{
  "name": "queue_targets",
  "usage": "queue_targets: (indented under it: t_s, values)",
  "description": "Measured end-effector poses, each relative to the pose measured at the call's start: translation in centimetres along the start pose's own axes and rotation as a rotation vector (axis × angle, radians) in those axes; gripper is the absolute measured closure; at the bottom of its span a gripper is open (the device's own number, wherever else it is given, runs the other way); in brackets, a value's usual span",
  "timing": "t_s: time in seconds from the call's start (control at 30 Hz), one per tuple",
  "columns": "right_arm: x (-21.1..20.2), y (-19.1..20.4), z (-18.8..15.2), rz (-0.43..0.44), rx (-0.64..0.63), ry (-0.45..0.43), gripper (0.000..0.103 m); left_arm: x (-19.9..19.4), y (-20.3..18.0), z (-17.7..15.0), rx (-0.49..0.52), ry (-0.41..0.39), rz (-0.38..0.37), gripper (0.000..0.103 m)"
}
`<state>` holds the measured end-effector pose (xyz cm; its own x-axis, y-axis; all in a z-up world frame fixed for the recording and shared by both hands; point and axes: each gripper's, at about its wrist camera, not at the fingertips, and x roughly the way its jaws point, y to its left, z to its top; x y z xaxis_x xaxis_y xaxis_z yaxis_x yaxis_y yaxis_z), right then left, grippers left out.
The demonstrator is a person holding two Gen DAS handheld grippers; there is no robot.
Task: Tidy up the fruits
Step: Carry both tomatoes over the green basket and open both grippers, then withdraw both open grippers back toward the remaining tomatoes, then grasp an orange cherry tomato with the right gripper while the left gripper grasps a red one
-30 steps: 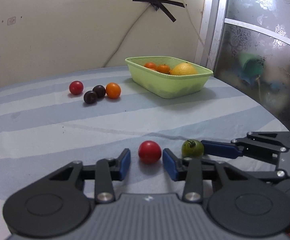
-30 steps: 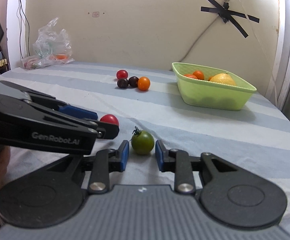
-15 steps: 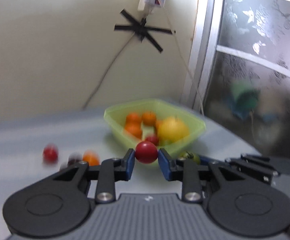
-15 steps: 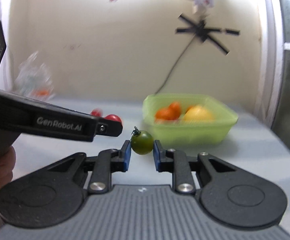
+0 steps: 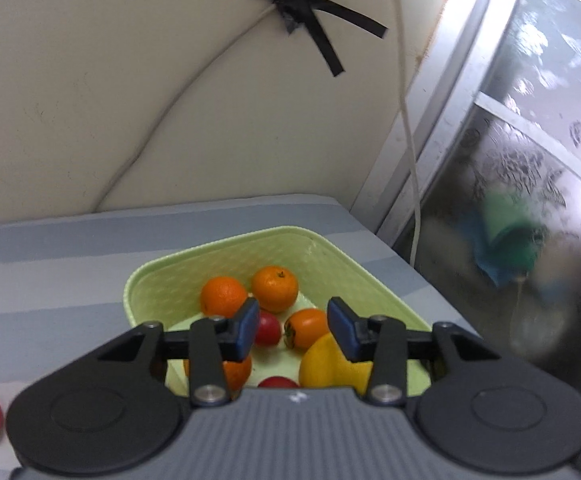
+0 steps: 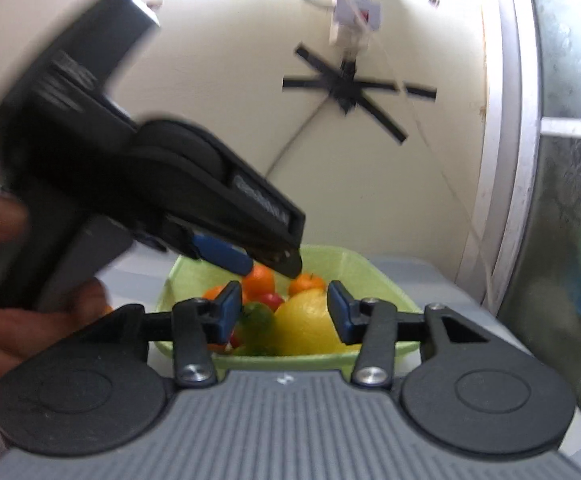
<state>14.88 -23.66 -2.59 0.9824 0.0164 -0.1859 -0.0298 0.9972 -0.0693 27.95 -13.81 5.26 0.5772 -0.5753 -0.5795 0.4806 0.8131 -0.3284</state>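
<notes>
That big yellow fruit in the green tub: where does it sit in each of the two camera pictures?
Left wrist view: the yellow fruit lies low, right of centre, partly behind the left gripper's right finger.
Right wrist view: it sits near the centre, between the right gripper's open fingers, in the green tub.
Shared landmark: the black tape cross on the wall above the tub.

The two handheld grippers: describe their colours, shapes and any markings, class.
Each of them, left gripper and right gripper, has a ribbed grey body, two round black discs, black linkage arms with silver screws and blue finger pads. Blurred white lettering runs along the left gripper's side.
</notes>
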Motion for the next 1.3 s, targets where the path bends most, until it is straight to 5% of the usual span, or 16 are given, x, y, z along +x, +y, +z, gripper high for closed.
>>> queue_targets:
  t_s: [0.23,0.3,0.5,0.6,0.7,1.0,1.3]
  values:
    - [-2.5,-1.1,0.0,-0.044,0.031,-0.111,0.055,-8.8,3.4,-0.7,-0.057,-0.163,0.018,0.064]
    - [-3.2,-1.2,0.1,-0.037,0.043,-0.140,0.067,-11.9,5.1,-1.7,-0.078,-0.197,0.057,0.064]
    - [-3.3,-0.6,0.7,0.078,0.106,-0.125,0.075,-17.7,10.1,-7.8,-0.144,-0.212,0.311,0.064]
    - [-3.5,1.6,0.9,0.255,0.111,-0.022,0.074,-17.7,11.9,-10.3,-0.179,-0.188,0.394,0.064]
    - [-2.8,5.8,0.7,0.341,0.003,0.083,0.074,-16.8,12.5,-11.3,-0.195,-0.159,0.388,0.064]
    - [1.3,9.2,1.2,0.292,-0.020,0.217,0.073,-15.2,11.1,-8.8,-0.044,-0.160,0.387,0.064]
    - [4.1,10.8,0.3,0.240,-0.095,0.276,0.072,-9.6,13.2,-4.7,-0.053,-0.059,0.315,0.064]
